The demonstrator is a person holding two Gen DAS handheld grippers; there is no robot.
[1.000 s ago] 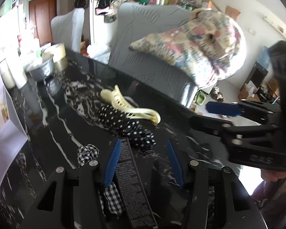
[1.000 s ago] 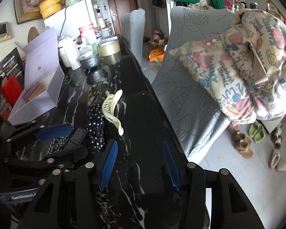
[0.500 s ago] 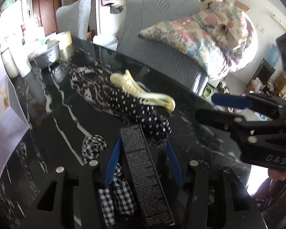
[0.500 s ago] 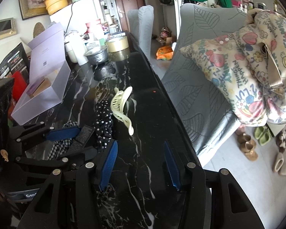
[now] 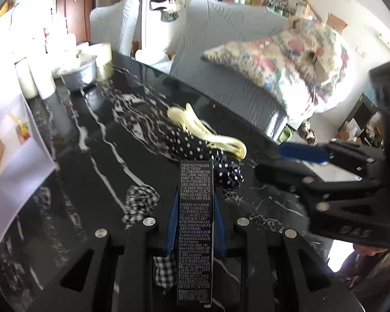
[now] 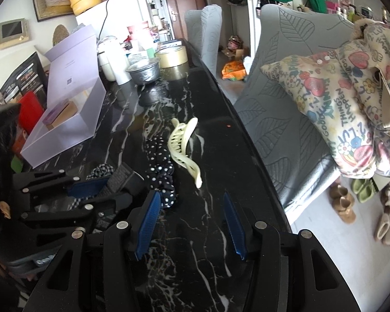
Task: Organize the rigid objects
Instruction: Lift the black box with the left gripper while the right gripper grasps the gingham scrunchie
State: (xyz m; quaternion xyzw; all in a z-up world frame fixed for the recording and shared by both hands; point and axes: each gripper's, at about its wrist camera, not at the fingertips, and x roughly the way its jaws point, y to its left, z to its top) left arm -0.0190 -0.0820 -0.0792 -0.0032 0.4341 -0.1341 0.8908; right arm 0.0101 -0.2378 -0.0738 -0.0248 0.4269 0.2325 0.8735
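Black carton (image 5: 195, 215) now sits pinched as the left claw (image 5: 195, 223) closes onto it, ready to lift, while the right claw (image 6: 189, 227) hangs spread above the bench (image 6: 210, 156).

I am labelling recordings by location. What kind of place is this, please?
Most likely a lived-in home, a dining or living area: a black marble table, fabric-covered chairs, a fridge with pots on top, and slippers on the floor.

one box (image 5: 195, 223), one hair claw (image 6: 183, 145), two scrunchies (image 6: 160, 166)
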